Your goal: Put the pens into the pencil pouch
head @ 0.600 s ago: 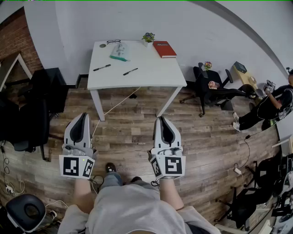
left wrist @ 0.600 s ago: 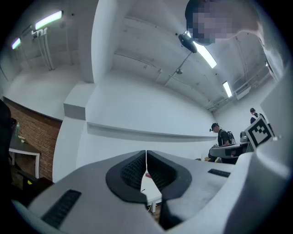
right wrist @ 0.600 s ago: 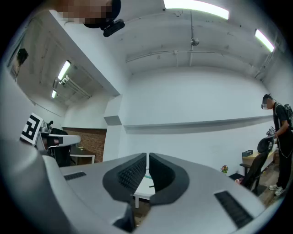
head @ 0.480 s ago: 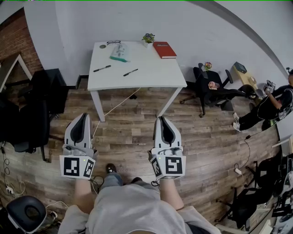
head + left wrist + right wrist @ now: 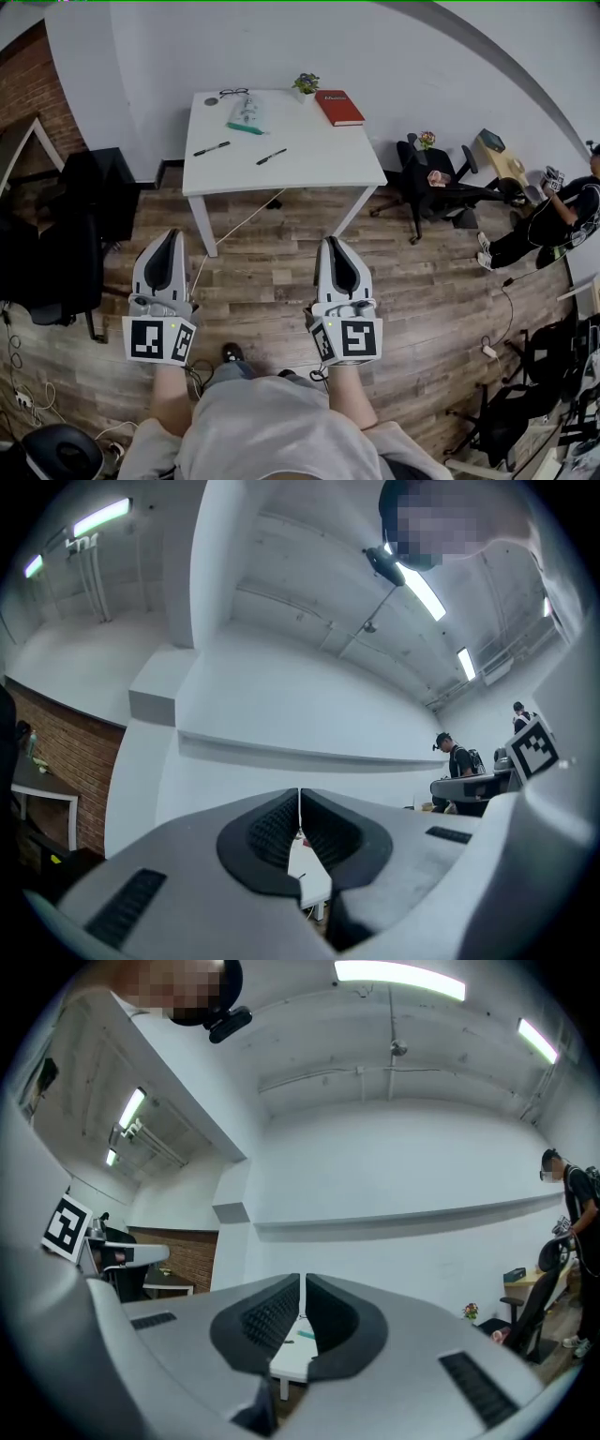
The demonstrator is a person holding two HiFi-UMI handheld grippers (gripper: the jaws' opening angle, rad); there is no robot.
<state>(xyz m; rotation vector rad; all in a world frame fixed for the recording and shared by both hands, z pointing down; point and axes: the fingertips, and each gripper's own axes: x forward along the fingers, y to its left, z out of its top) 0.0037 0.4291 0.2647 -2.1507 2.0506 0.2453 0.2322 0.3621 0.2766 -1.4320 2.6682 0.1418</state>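
Here we are, standing well back from the bench (image 5: 309, 169), nothing under way yet. Left tool (image 5: 167, 246) is pressed together and empty; its own view shows the pads meeting in one thin seam. Right tool (image 5: 333, 251) is the same: pads together, nothing between them. Both are held out over the floor (image 5: 272, 281), pointing roughly at the bench.

Up on the bench the left pen (image 5: 212, 148) and right pen (image 5: 271, 157) lie flat and apart, near the front edge. The pouch (image 5: 246, 114) sits behind them, further in. Glasses (image 5: 232, 93), a plant (image 5: 305, 83) and a book (image 5: 338, 107) line the back edge.

So, what could bite from here? First, that cable (image 5: 234, 225) trailing across the floor from under the bench toward the person's feet: walk in carelessly and it snags a shoe. Second, both tools are shut, so they must spread before reaching down; arrive closed and a tip will likely just shove a pen along. Those pens look thin and round, so a skewed pinch could roll one off the front edge. Third, the pouch looks soft, and I can't tell whether its mouth is open. If one tool doesn't hold it, a pen pushed in may slide the whole pouch into the glasses or plant.
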